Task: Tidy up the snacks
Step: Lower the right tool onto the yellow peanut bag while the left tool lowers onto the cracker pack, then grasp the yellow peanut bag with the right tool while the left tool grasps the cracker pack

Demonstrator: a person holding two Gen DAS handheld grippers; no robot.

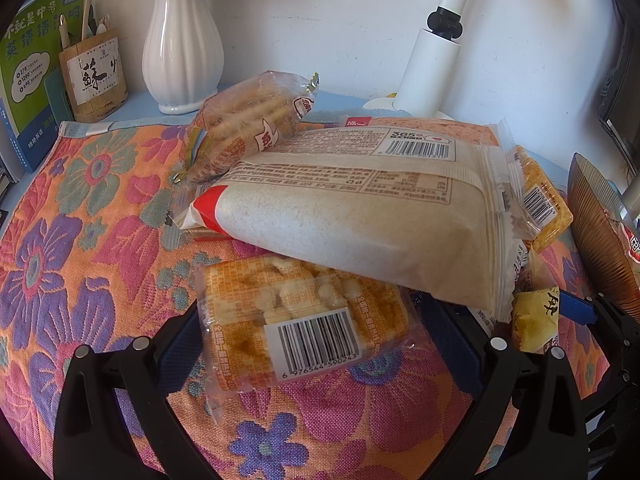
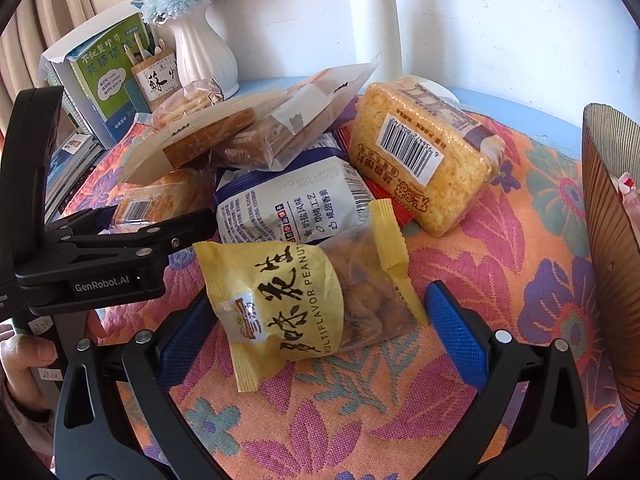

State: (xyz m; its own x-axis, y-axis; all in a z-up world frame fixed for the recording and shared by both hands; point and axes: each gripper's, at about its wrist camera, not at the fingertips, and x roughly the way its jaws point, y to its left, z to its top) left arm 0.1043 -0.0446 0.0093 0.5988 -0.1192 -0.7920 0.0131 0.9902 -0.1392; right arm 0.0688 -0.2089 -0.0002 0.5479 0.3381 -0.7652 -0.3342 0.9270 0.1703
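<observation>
Snack packets lie heaped on a floral cloth [image 1: 80,240]. My left gripper [image 1: 316,336] is open, its blue pads on either side of a clear orange cracker packet [image 1: 296,312] with a barcode, not squeezing it. A big beige bag [image 1: 360,216] overhangs that packet. My right gripper [image 2: 320,320] is open too, its pads flanking a yellow peanut packet [image 2: 296,300] that lies flat. That same peanut packet [image 1: 536,320] shows in the left wrist view. The left gripper [image 2: 160,218] shows at the left of the right wrist view. A brown ribbed basket [image 2: 608,220] stands at the far right.
A white vase [image 1: 182,52], a wooden pen holder [image 1: 94,72] and green books [image 1: 28,68] line the back left. A white lamp post [image 1: 432,68] rises behind the pile. Other packets: biscuits [image 1: 244,120], a golden rice cake [image 2: 424,152], a blue-white pack [image 2: 288,204]. A hand [image 2: 24,356] holds the left gripper.
</observation>
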